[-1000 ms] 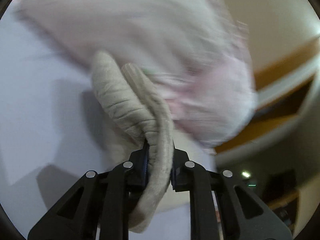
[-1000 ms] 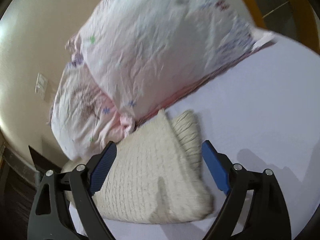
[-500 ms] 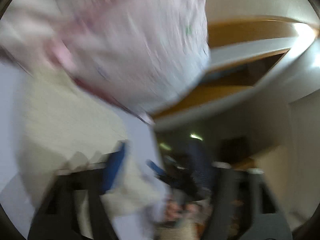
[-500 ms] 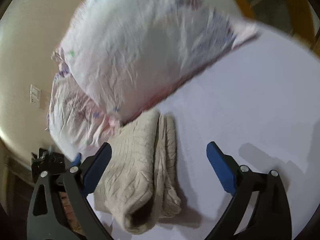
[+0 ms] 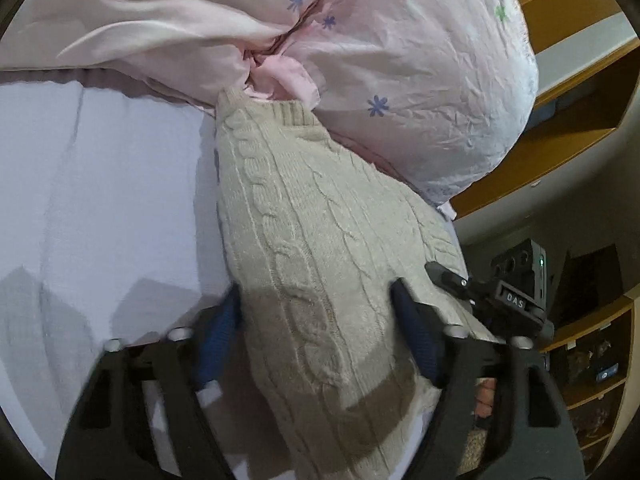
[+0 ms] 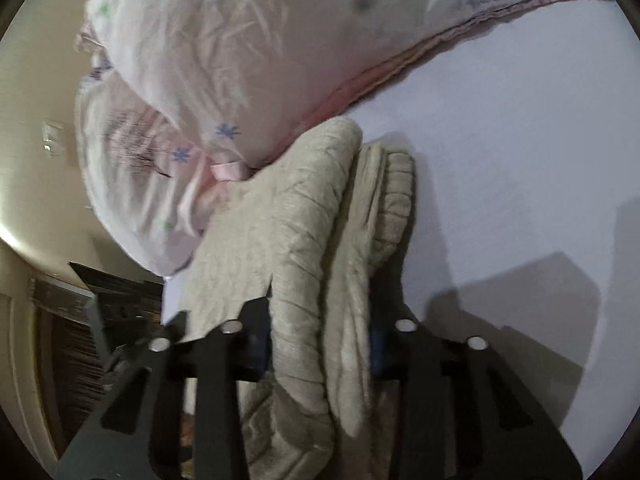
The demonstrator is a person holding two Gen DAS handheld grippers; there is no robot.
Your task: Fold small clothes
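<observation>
Sweater point(image 5: 320, 240) on white bedsheet point(image 5: 100, 200).

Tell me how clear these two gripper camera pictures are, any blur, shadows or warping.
Left wrist view: the knitted sweater and flowered pillow are fairly sharp; the left gripper has smeared fingers and shades the knit beneath it. Right wrist view: the pillow is streaked with motion blur, the sweater is soft, and dark gripper shadows fall on the sheet. Both views bend toward their black circular edges.
</observation>
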